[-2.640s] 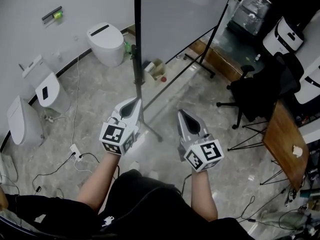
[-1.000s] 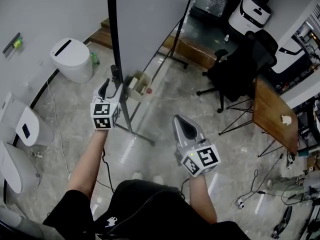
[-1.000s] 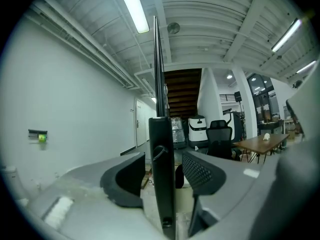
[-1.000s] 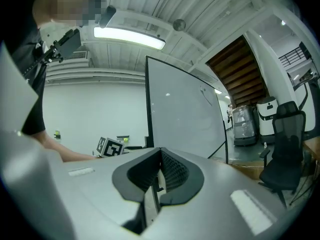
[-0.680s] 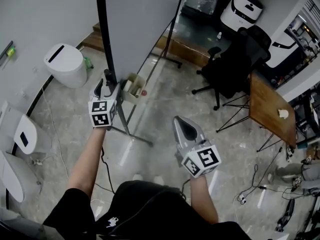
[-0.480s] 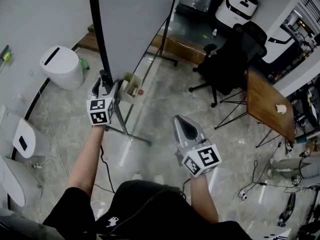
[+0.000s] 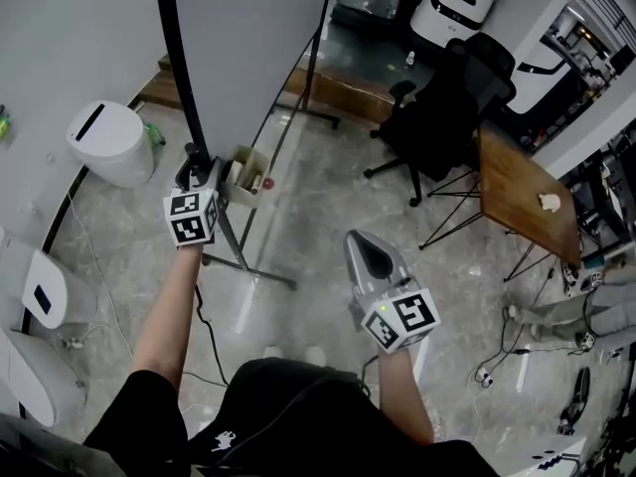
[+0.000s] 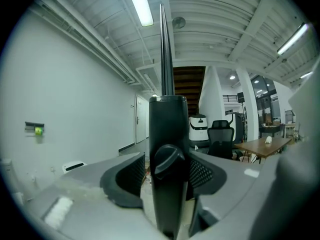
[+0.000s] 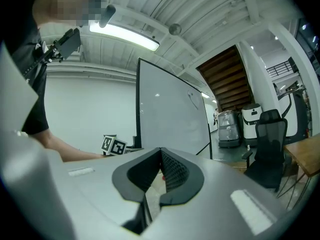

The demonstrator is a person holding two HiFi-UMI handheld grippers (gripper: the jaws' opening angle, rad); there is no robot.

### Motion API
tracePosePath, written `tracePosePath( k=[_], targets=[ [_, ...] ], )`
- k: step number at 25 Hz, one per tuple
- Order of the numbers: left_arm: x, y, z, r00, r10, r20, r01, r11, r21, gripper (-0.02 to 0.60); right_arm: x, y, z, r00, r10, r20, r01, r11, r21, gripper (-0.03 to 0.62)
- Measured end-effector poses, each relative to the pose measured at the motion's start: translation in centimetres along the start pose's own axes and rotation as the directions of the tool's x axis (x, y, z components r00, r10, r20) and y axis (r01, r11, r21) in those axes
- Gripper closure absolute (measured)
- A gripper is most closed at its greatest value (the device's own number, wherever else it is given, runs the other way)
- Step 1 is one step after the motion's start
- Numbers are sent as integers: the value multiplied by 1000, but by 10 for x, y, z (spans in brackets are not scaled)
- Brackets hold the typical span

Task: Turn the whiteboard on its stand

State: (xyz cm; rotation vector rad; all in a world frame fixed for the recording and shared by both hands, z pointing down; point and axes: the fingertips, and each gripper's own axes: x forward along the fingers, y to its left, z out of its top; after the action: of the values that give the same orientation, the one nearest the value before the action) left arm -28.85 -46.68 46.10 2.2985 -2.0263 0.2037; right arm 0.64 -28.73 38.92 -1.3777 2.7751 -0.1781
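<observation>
**Operator:** What is the state of the left gripper (image 7: 200,172)?

**Instructor:** Its jaws have just been closing with the near post (image 8: 169,134) of the stand between them. The pads lie against both flanks of the post at the height of the black knob (image 8: 167,160), so treat it as clamped on the post.

**Operator:** Where is the whiteboard (image 7: 258,38)?

**Instructor:** It stands upright on its stand, directly ahead of that gripper and seen nearly edge-on. The near foot (image 7: 256,269) runs across the floor toward the person.

**Operator:** And the right gripper (image 7: 364,244)?

**Instructor:** Its jaws are together with nothing in them. It is well apart from the stand, to the right of the foot.

**Operator:** How should the turn be made?

**Instructor:** This is a judgement only.
- Keep the clamp square on the post and do not lean on the knob. What the knob locks cannot be told from here.
- Swing the post in one slow, even arc so the tall panel does not rock.
- Keep your feet off the near foot.
- Watch the office chair (image 7: 447,97) and the wooden table (image 7: 522,192) at the right, as the far end may sweep toward them.
- If the post slips, steady the board's edge with the right gripper.
</observation>
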Motion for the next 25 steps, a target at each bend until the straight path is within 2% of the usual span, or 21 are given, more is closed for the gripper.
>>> tracePosePath(
  k=[5, 25],
  targets=[
    [2, -4, 0, 1000, -15, -7, 15, 1000, -2, 387, -8, -2, -2, 1000, -30, 1, 30, 1000, 6, 585],
    [-6, -7, -2, 999, -36, -27, 35, 999, -33, 394, -29, 2, -1, 999, -45, 16, 44, 999, 16, 585]
  ],
)
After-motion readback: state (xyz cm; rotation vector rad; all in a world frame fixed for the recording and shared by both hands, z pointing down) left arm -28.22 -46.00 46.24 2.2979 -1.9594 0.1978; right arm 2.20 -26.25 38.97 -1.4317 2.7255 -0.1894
